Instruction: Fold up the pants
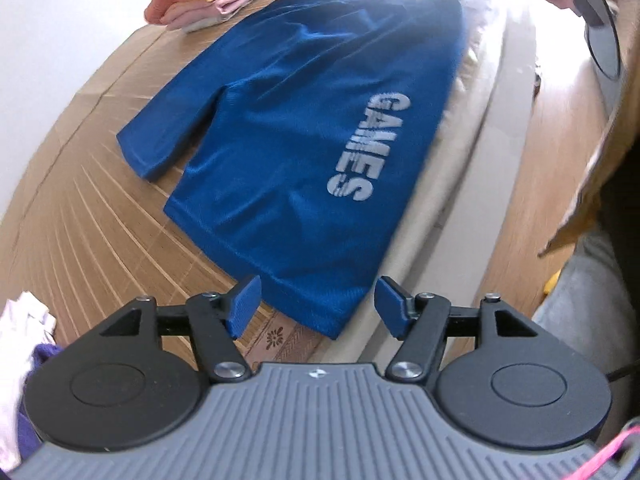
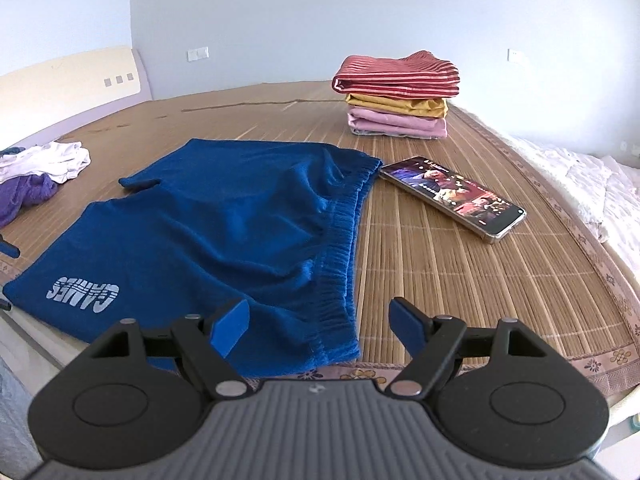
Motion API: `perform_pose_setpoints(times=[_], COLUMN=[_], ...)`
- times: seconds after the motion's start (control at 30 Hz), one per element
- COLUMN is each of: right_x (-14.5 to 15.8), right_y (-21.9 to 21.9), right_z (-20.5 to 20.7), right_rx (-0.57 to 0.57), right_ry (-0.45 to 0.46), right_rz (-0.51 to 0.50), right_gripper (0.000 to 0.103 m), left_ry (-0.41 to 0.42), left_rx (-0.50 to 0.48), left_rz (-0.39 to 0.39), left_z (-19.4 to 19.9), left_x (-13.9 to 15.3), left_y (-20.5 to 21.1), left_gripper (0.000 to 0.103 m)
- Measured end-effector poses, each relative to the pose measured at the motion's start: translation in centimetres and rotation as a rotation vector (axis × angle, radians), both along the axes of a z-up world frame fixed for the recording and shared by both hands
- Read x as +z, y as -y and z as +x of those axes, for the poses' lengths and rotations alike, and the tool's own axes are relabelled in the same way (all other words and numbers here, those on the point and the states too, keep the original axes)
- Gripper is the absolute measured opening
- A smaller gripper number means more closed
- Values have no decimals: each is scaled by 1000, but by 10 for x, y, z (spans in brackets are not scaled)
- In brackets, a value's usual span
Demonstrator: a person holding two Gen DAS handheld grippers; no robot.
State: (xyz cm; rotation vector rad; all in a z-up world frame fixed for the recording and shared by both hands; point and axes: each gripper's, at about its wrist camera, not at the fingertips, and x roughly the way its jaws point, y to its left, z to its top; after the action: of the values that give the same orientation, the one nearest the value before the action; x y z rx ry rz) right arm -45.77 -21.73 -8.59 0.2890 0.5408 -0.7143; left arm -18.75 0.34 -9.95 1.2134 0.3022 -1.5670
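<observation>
Looking along our left gripper [image 1: 318,306], we see its blue fingers [image 1: 245,305] spread wide with nothing between them, poised just over the hem corner of the blue shorts [image 1: 296,120]. That corner lies in the gap between the two pads, closer to the left one; we cannot tell whether either pad touches the cloth. The shorts lie flat on the bamboo mat [image 1: 100,208], the "GAMES" print [image 1: 362,144] on the leg nearest us, the other leg reaching out to the left.

Our right gripper [image 2: 320,328] is likewise wide open and empty. From its view the shorts [image 2: 208,232] lie spread ahead, the elastic waistband [image 2: 344,240] running down into the gap between the fingers [image 2: 230,326], with the near waist corner just ahead of the left pad. The right pad sits over bare mat [image 2: 460,272].

A phone [image 2: 452,194] lies beside the waistband, screen lit. Beyond it stands a stack of folded clothes [image 2: 398,96]. Loose white and purple clothes [image 2: 36,176] lie far left.
</observation>
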Motion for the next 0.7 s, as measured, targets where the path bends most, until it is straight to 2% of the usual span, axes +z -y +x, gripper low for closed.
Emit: perform_pose_setpoints(times=[0.07, 0.2, 0.23, 0.27, 0.37, 0.4, 0.53, 0.7], right_x=[-1, -3, -3, -3, -5, -5, -5, -7], right_y=[2, 3, 2, 1, 0, 0, -1, 2], right_z=[2, 5, 6, 7, 10, 11, 11, 10], right_rx=[-11, -12, -9, -6, -2, 0, 6, -1], right_ry=[5, 13, 10, 6, -11, -13, -10, -7], right_rz=[15, 34, 32, 30, 25, 26, 32, 42], right_gripper=[78, 78, 78, 78, 78, 78, 78, 78], left_ry=[-19, -62, -76, -89, -66, -61, -38, -68], left_rx=[12, 118, 132, 146, 217, 226, 189, 138], left_rz=[-15, -47, -65, -86, -154, -156, -115, -107], left_z=[2, 16, 19, 22, 28, 30, 26, 22], left_x=[0, -2, -1, 1, 7, 7, 2, 10], left_y=[1, 9, 10, 9, 12, 14, 17, 8], left_gripper=[69, 67, 65, 58, 57, 57, 57, 57])
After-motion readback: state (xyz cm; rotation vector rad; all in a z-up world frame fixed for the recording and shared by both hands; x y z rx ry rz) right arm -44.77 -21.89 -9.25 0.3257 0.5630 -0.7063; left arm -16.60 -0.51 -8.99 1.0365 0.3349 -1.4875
